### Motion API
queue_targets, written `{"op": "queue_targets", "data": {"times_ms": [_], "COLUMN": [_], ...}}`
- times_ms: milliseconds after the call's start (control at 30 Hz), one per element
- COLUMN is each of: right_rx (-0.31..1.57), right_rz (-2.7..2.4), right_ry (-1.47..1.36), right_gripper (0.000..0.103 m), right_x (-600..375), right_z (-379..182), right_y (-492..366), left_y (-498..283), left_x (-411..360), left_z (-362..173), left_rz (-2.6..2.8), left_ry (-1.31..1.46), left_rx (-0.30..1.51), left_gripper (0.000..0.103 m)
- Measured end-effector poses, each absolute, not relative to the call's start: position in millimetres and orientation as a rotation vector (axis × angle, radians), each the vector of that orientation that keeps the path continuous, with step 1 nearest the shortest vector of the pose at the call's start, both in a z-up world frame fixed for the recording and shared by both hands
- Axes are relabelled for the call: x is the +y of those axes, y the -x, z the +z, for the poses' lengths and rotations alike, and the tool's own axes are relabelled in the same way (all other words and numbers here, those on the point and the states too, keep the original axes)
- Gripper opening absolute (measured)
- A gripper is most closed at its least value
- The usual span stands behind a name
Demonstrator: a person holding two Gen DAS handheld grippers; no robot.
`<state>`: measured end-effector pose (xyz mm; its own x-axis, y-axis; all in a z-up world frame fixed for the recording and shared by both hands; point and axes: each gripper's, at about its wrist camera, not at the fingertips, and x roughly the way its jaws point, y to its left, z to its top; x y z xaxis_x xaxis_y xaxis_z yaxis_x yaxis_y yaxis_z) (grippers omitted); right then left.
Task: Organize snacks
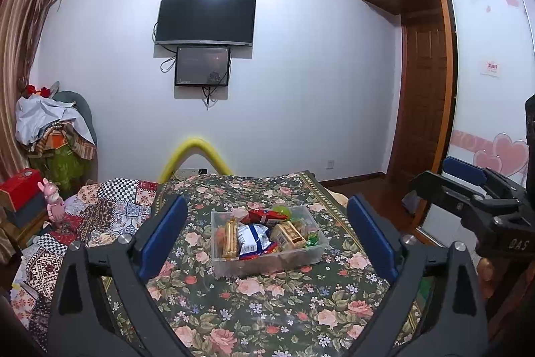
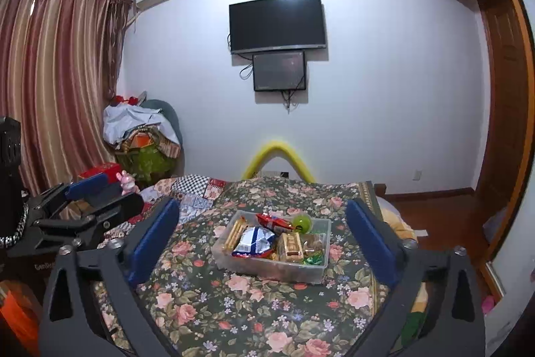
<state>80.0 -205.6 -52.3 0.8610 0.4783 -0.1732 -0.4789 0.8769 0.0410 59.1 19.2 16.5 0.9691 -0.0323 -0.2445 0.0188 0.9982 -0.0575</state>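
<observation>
1. Clear plastic bin (image 1: 267, 260) sits mid-table on a dark floral cloth (image 1: 254, 306), w/ snacks piled inside.
2. Inside the bin: blue-and-white foil bag (image 1: 254, 238) in the centre; long biscuit pack (image 1: 230, 238) upright-ish at its left; gold boxed snack (image 1: 289, 235) at its right; red packet (image 1: 265, 216) & green ball-shaped item (image 1: 282, 211) toward the far wall; small green wrapped sweets (image 1: 312, 238) in the near right corner.
3. Left gripper (image 1: 267, 240): jaws spread wide, blue pads either side of the bin in its own view, holding nothing, not touching the bin.
4. Right gripper (image 2: 264, 240): jaws also wide apart, holding nothing, short of the bin; the bin (image 2: 234, 260) lies between its pads in view.
5. Each gripper shows at the edge of the other's view, apart from the bin.
6. Beyond the table: patchwork quilt (image 1: 110, 206) at left, yellow foam arch (image 1: 194, 156) behind, white wall w/ TV (image 1: 205, 17) & a smaller screen (image 1: 202, 66) under it.
7. Striped curtain (image 2: 53, 72) at left, wooden wardrobe (image 1: 421, 82) at right.
</observation>
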Motion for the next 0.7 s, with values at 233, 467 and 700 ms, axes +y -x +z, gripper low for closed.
{"op": "queue_targets", "data": {"times_ms": [233,467,700], "right_rx": [0.185,0.184,0.18], "right_rz": [0.49,0.482,0.473], "right_ry": [-0.004,-0.006,-0.009], "right_gripper": [0.103,0.103,0.103], "right_x": [-208.1,-211.2,-213.0], "right_z": [-56.4,-59.3,-60.5], "right_y": [-72.2,-66.4,-64.5], "left_y": [-51.3,-47.6,-46.0], "left_x": [15.3,11.6,8.8], "left_z": [16.3,16.7,16.7], "left_rz": [-0.018,-0.018,-0.022], "left_ry": [0.055,0.045,0.039], "left_rx": [0.242,0.235,0.234], "left_gripper": [0.102,0.103,0.103]}}
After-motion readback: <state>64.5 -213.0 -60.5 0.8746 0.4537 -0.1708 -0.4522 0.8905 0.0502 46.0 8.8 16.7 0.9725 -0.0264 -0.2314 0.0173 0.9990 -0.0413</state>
